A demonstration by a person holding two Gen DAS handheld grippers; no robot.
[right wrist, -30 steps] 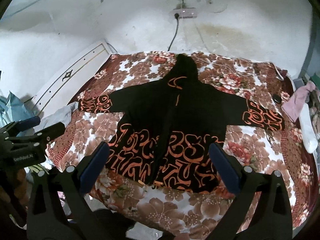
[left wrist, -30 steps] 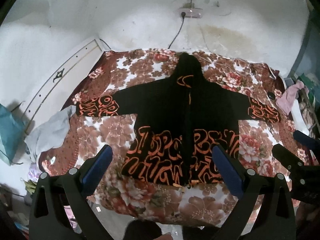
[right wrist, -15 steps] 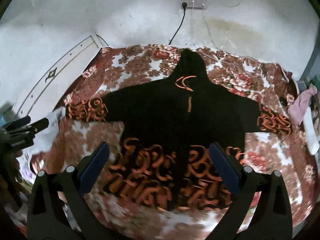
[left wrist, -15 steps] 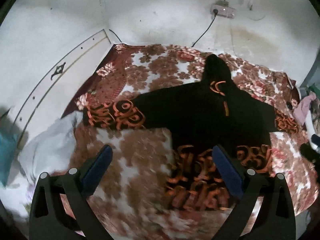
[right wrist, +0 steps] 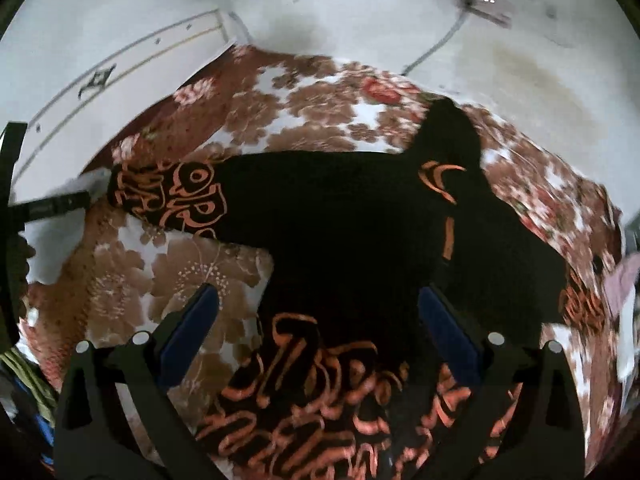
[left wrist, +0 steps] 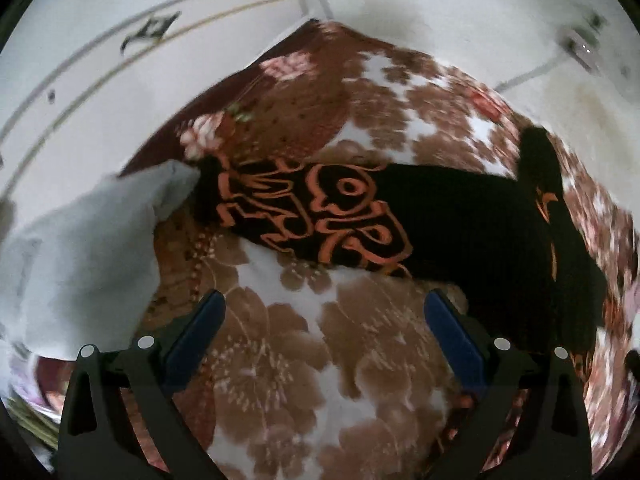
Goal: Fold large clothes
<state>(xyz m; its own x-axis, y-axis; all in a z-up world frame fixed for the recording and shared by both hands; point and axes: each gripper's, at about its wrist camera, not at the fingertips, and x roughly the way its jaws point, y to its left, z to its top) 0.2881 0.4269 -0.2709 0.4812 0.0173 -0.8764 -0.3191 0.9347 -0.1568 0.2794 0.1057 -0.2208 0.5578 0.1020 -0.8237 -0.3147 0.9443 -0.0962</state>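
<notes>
A black hooded jacket with orange lettering (right wrist: 352,232) lies spread flat on a floral bedspread (right wrist: 168,280), hood toward the wall. In the left wrist view its left sleeve (left wrist: 320,216) stretches across the middle. My left gripper (left wrist: 324,312) is open and empty, above the bedspread just below that sleeve. My right gripper (right wrist: 318,304) is open and empty, over the jacket's lower left body. The left gripper also shows at the left edge of the right wrist view (right wrist: 52,208).
A grey cloth (left wrist: 80,248) lies at the bed's left edge, touching the sleeve cuff. A white headboard (left wrist: 120,60) stands behind it. A wall socket with a cable (right wrist: 480,4) is above the bed. Pink cloth (right wrist: 620,280) lies at the right.
Both grippers have moved left and down closer to the bed. The left one went from over the jacket's hem to the left sleeve; the right one is low over the jacket's left side.
</notes>
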